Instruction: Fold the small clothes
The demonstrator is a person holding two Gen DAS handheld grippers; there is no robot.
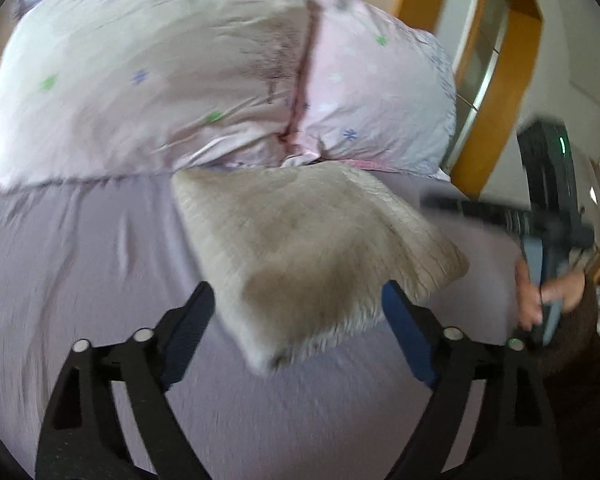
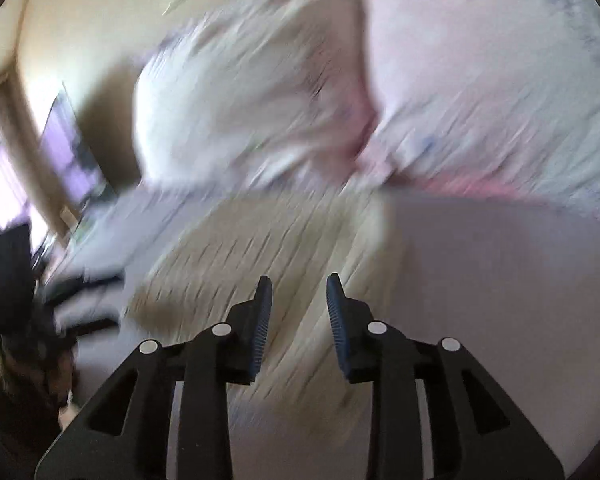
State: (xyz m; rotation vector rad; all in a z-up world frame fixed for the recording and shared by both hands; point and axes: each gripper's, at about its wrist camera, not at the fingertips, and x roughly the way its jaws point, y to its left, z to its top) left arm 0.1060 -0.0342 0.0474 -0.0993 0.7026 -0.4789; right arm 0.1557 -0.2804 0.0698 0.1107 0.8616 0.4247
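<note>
- Beige folded cloth (image 1: 320, 248) lies on lilac bed sheet (image 1: 80, 248), its far edge near pillows (image 1: 160, 80).
- Left tool (image 1: 296, 312) gapes wide (empty); right tool (image 2: 299, 320) is partly open, holding nothing.

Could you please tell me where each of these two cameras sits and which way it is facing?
Left wrist: sits on the left gripper, looking along its wide-open fingers at the beige garment on the lavender sheet, pillows beyond; the person's hand holding the right gripper shows at right.
Right wrist: sits on the right gripper, fingers apart, looking across the same garment towards the pillows; heavily blurred.
Shared: garment, sheet, pillows.
</note>
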